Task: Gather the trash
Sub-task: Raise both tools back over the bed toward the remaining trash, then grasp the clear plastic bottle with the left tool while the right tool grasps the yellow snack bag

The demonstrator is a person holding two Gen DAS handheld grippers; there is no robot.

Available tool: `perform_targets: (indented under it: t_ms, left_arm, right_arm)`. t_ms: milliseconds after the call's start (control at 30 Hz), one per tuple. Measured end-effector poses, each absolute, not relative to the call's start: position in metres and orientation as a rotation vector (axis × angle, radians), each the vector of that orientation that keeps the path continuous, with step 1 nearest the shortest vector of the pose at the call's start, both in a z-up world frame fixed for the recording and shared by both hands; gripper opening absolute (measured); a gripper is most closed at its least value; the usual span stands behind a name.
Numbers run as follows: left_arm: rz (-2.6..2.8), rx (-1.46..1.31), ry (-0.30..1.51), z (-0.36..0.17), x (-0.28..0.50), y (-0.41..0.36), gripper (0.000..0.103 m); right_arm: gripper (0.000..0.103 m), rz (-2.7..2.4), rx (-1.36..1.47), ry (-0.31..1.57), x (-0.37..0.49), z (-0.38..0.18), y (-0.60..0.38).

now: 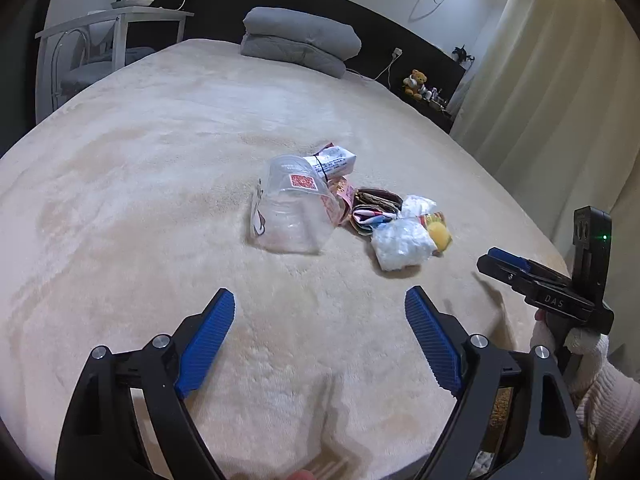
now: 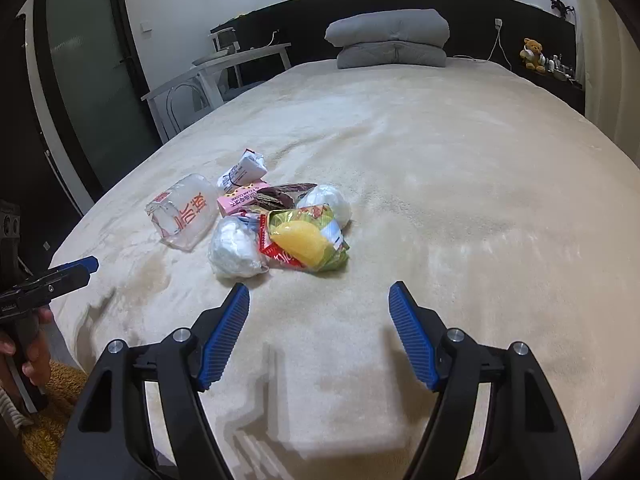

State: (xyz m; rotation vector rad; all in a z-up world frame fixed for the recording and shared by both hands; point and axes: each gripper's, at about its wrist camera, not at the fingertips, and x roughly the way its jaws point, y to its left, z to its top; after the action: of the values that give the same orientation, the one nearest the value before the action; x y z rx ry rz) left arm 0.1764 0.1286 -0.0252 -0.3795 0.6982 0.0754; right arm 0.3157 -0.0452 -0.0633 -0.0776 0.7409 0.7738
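Bedroom scene, seen from two handheld grippers hovering over the near end of a bed [image 2: 440, 152] covered in a cream plush blanket.

Left gripper [image 1: 320, 312] with blue ribbed jaws spread wide, nothing between them. Right gripper [image 2: 319, 304] likewise parted and empty, aimed at the blanket just short of the trash. In the left view, the right gripper at the right edge, held by a hand in a knitted white sleeve [image 1: 600, 392]; in the right view, the left gripper at the left edge with bare fingers [image 2: 34, 360] around its handle.

Trash gathered in one small pile near the middle of the bed, ahead of both grippers and touched by neither:
- crushed clear plastic cup [image 1: 290, 212] with red print, lying on its side at the left of the pile
- white printed wrapper [image 1: 334, 160] just behind the cup
- pink carton [image 2: 240, 200] beside a dark brown wrapper [image 2: 280, 196]
- two crumpled white tissue wads [image 2: 236, 250] – one nearest the grippers, one at the far right of the pile
- green and red snack bag [image 2: 308, 240] with a yellow picture, between the tissues

Farther back – a folded grey quilt [image 2: 390, 38] at the head of the bed, a teddy bear [image 2: 533, 54] on a dark shelf at right, a white counter [image 2: 240, 60] at left, cream curtains [image 1: 560, 80].
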Motion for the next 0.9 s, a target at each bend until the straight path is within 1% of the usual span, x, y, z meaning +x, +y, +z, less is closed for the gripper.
perform_targets:
  t_ms: [33, 67, 100, 133, 167, 333, 667, 900]
  left_arm:
    - [0.082, -0.374, 0.705, -0.026, 0.184, 0.130, 0.088]
    - [0.088, -0.366, 0.713, -0.027, 0.191, 0.132, 0.095]
    - [0.090, -0.355, 0.715, -0.028, 0.198, 0.132, 0.096]
    - [0.088, -0.344, 0.716, -0.029, 0.204, 0.133, 0.096]
    - [0.085, -0.330, 0.718, -0.029, 0.210, 0.133, 0.097]
    - [0.087, -0.269, 0.742, -0.038, 0.238, 0.135, 0.097]
    - [0.140, -0.160, 0.778, -0.054, 0.276, 0.139, 0.097]
    - [0.163, -0.209, 0.777, -0.058, 0.289, 0.148, 0.096]
  right_arm:
    - [0.072, 0.777, -0.092, 0.739, 0.319, -0.064, -0.040]
    - [0.072, 0.776, -0.110, 0.735, 0.323, -0.065, -0.035]
    - [0.073, 0.771, -0.123, 0.735, 0.327, -0.067, -0.030]
    - [0.079, 0.769, -0.127, 0.738, 0.333, -0.069, -0.026]
    - [0.080, 0.768, -0.128, 0.742, 0.339, -0.071, -0.023]
    - [0.080, 0.780, -0.157, 0.755, 0.355, -0.081, -0.009]
    - [0.082, 0.834, -0.239, 0.724, 0.356, -0.085, 0.019]
    - [0.082, 0.814, -0.276, 0.720, 0.360, -0.091, 0.033]
